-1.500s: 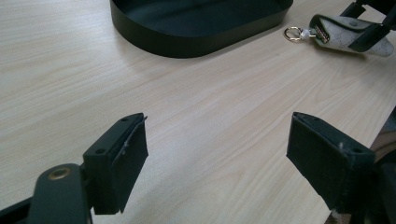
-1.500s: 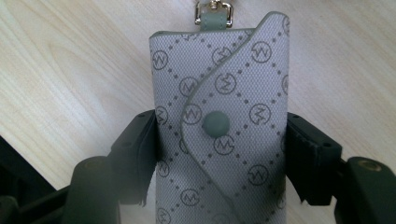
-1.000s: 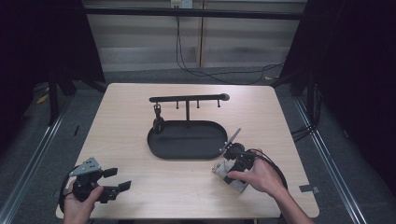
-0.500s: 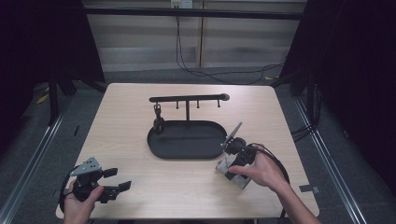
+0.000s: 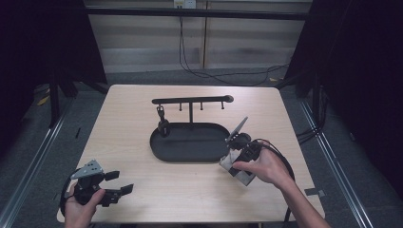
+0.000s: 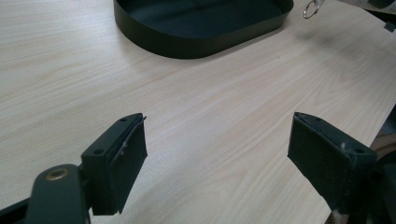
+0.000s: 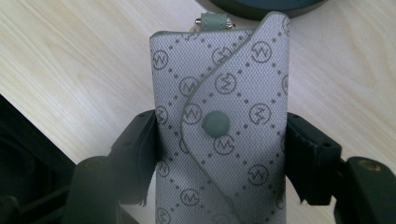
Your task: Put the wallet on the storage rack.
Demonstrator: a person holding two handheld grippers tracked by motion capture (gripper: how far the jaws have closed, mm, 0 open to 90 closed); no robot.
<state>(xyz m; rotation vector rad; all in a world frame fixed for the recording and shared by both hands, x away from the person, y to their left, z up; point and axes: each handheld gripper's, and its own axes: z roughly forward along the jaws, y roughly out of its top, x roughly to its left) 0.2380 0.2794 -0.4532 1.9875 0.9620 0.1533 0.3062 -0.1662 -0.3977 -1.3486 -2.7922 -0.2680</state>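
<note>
Two black jaws of the right gripper (image 7: 219,154) are pressing against the sides of a grey patterned key case (image 7: 222,126), grasping it at mid-height. The right gripper view is showing the case's curved flap, its round snap button (image 7: 215,124) and a small metal fitting at its top edge; the high view is rendering the same case (image 5: 237,129) as a thin pale strip rising from the right gripper (image 5: 236,137), just beside the right end of the black oval tray (image 5: 190,154).

The left gripper (image 6: 217,161) is resting with its jaws spread wide and nothing between them, bare wood grain lying in the gap. Its own view is showing the tray's near wall (image 6: 196,44) and a small metal ring (image 6: 312,8) hanging at the upper right. The high view is placing the left gripper (image 5: 118,183) near the front left corner of the table (image 5: 142,190), well apart from the tray. That view is also taking in a black hook rack (image 5: 192,100) standing at the tray's far edge.
</note>
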